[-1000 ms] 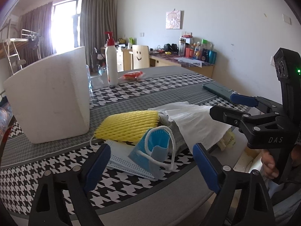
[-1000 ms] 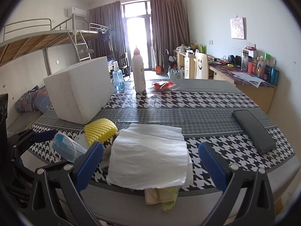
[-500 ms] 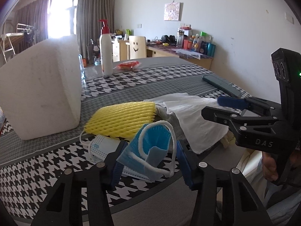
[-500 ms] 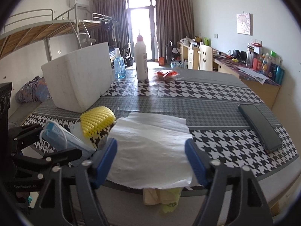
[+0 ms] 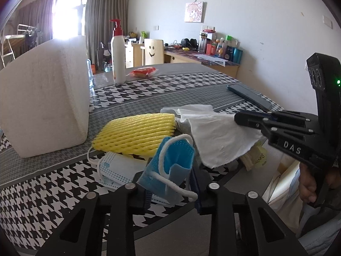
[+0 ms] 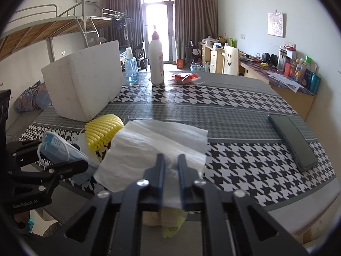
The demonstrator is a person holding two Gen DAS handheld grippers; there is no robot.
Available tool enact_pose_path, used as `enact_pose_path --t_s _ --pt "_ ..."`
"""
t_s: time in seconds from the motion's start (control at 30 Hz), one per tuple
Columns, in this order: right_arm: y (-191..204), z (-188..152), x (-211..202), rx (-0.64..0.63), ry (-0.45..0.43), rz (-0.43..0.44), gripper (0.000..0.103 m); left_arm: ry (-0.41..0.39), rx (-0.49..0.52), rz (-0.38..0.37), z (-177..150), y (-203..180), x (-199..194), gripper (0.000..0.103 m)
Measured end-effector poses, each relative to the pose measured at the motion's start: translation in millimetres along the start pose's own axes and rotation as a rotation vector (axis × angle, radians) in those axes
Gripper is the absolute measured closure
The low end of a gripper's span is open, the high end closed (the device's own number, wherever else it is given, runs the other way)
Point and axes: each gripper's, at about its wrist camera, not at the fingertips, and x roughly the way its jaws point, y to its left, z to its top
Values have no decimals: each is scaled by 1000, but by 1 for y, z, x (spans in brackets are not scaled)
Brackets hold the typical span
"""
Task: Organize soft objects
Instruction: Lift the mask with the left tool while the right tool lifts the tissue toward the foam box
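Left gripper [image 5: 171,188] clamped on the blue face mask [image 5: 170,168] at the table's [image 5: 53,192] near edge — mask stands up between its fingers, just in front of the yellow foam net [image 5: 136,134]. Right gripper [image 6: 170,170] pinched on the white tissue [image 6: 157,143] — near edge of the sheet sits between the fingers, rest drapes over the pile.

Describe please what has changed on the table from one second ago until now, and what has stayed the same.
Both grippers closed. The left gripper shut on the folded blue face mask; the right gripper shut on the near edge of the white paper tissue. Both had stood wide open. The yellow foam net sleeve, white foam box and dark flat phone stayed in place.
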Motion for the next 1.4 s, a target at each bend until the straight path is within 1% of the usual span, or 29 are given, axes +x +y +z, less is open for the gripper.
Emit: enact_pose_path --t_s 0.03,0.1,0.13,0.23,0.33,0.37,0.4,0.43,0.47,0.5,0.53,0.6,0.67,0.8,0.97,1.0,1.03,1.07,1.13,1.17,1.23,1.27,1.33,1.4 --pt "0 1 -1 -1 -4 -1 96 0 0 -2 0 0 0 76" --pt "0 3 -3 0 -11 -4 97 -2 -1 -4 0 1 -2 79" --pt "-1 4 -3 -1 -11 -3 97 -6 -5 -7 -1 1 -3 83" --pt "1 6 -7 -15 -23 8 97 -10 -11 -8 -1 3 -5 88" --pt "4 9 -9 -33 -33 13 96 -18 -13 -17 -1 4 -8 89" --pt "6 10 -8 -40 -30 35 96 -21 -13 -18 -1 4 -9 91" --pt "7 10 -7 -50 -20 49 90 -24 -13 -17 -2 5 -11 92" --pt "9 11 -6 -61 -14 56 73 -24 -14 -17 -2 6 -12 93" --pt "11 11 -5 -74 -16 48 58 -25 -14 -17 -2 6 -12 93" --pt "13 11 -4 -84 -23 43 32 -25 -14 -18 -3 6 -14 93" --pt "14 11 -5 -89 -34 38 22 -25 -15 -18 -3 6 -14 93" --pt "16 13 -7 -103 -62 51 22 -24 -18 -23 -4 7 -16 94" --pt "18 15 -4 -115 -64 53 22 -26 -14 -25 -5 7 -19 94" --pt "21 20 10 -147 -37 40 22 -39 -10 -26 -4 7 -24 94" --pt "19 24 24 -153 -2 56 22 -46 -8 -18 -4 8 -29 94" --pt "19 23 25 -154 5 63 25 -46 -7 -18 -4 8 -29 94" --pt "20 22 26 -156 13 67 31 -47 -7 -17 -4 8 -30 94" --pt "19 22 29 -158 31 73 34 -47 -8 -17 -3 8 -31 94" --pt "18 20 33 -156 55 84 50 -47 -9 -19 -2 9 -30 94" --pt "19 18 34 -156 67 84 52 -47 -9 -19 -2 9 -30 94" --pt "19 17 37 -154 86 74 63 -48 -8 -17 -2 8 -30 94" --pt "18 17 38 -147 92 76 66 -47 -8 -15 -2 8 -29 94" --pt "14 17 38 -132 99 86 78 -47 -7 -13 -2 9 -29 94" --pt "13 19 38 -121 103 96 84 -49 -8 -11 -1 9 -29 94"
